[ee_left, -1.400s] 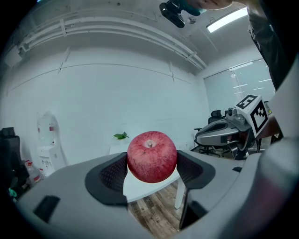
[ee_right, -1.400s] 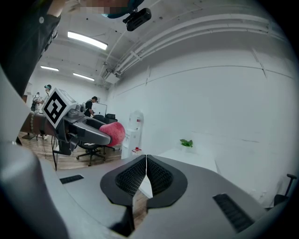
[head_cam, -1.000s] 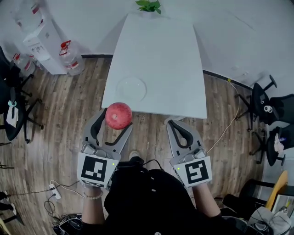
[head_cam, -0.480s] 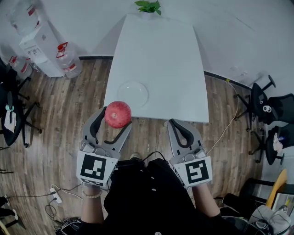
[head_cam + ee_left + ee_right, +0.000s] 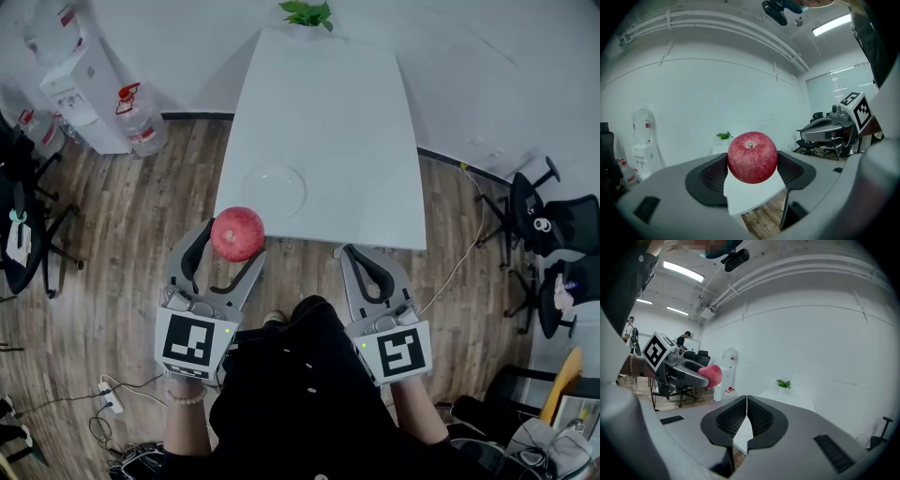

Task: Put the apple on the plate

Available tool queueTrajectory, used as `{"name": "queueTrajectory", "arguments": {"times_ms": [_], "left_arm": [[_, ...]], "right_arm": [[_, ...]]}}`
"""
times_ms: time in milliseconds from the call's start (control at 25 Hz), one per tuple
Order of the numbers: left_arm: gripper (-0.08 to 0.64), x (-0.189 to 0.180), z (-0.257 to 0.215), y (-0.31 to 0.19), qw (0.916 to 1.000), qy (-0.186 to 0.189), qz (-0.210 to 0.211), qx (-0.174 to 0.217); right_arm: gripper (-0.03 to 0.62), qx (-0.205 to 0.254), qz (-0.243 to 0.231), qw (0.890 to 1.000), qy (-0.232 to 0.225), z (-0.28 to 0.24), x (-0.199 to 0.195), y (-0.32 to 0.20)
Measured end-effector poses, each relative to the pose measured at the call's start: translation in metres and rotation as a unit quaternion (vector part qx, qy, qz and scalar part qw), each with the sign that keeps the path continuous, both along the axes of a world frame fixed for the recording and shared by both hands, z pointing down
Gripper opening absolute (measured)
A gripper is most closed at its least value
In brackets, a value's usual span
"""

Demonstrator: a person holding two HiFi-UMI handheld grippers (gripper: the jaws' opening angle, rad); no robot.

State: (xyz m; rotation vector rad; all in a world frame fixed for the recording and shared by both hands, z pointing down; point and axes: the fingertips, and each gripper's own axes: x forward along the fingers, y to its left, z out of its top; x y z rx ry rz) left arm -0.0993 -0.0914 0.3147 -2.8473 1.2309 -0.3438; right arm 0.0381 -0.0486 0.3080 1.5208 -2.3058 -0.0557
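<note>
Two grippers hang over the wooden floor [image 5: 141, 244], just short of the near edge of the white table [image 5: 328, 122]. Off the table's near-left corner, the left gripper [image 5: 230, 247] is clamped on the red apple [image 5: 237, 233], its dark pads pressing the fruit from both sides with the stem upward. Off the near-right corner, the right gripper [image 5: 364, 258] has its jaws pressed together on nothing. A clear plate [image 5: 274, 187] lies on the near-left part of the table, apart from the apple, with only the table's edge and a strip of bare top between them. At the table's far end stands a small green plant [image 5: 305, 13]. Left of the table are a water dispenser [image 5: 80, 89] and a large water bottle [image 5: 141, 117] on the floor. Right of it a thin cable [image 5: 469, 244] trails toward black office chairs [image 5: 548, 216].
</note>
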Motion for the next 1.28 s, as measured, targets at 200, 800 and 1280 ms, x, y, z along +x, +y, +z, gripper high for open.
{"name": "queueTrajectory", "arguments": {"times_ms": [200, 800, 1280], "left_arm": [[0.339, -0.005, 0.002, 0.005, 0.9996, 0.003, -0.015, -0.025], [0.339, -0.018, 0.011, -0.003, 0.9989, 0.001, -0.036, -0.031], [0.339, -0.007, 0.026, -0.041, 0.9994, -0.026, -0.021, -0.004]], "right_arm": [[0.041, 0.000, 0.002, 1.000, -0.001, 0.001, -0.004, 0.003], [0.041, -0.002, -0.030, 1.000, 0.001, 0.002, -0.023, -0.014], [0.041, -0.013, -0.052, 0.999, 0.001, 0.010, -0.019, -0.056]]}}
